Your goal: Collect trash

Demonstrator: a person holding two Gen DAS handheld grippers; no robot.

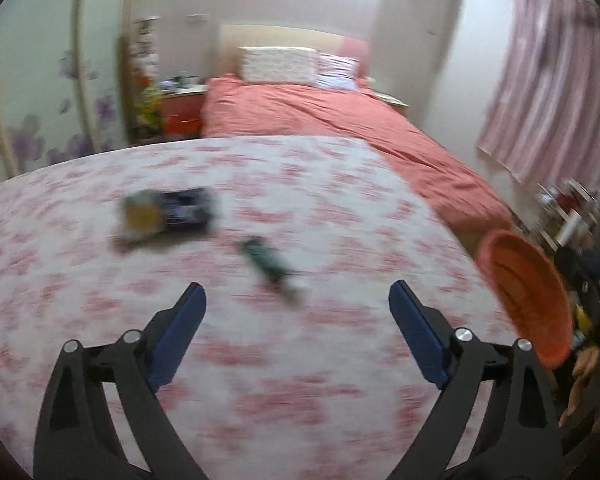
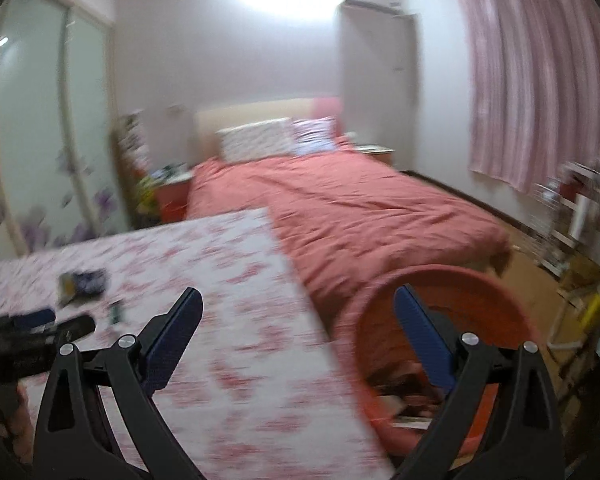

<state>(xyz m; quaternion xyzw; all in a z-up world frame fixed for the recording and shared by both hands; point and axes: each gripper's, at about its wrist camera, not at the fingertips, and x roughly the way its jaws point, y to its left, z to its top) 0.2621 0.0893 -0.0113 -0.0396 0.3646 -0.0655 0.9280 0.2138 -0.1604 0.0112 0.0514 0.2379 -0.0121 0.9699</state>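
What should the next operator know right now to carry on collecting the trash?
Left gripper: jaws open, empty, over the pink floral tablecloth.
Right gripper: jaws open, empty, at the table edge by the round orange plastic basin.
Done: some trash already lies in the basin.
Left: a blurred dark-blue-and-yellow wrapper and a small dark green wrapper remain on the cloth, apart from each other.

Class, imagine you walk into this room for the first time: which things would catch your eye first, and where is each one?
The big round orange plastic basin stands at the right edge of the pink-flowered white table cover, with scraps already inside. On that cover lie a blurred dark blue and yellow packet and, nearer, a small dark green wrapper. Behind stretches a bed under a coral-red quilt.
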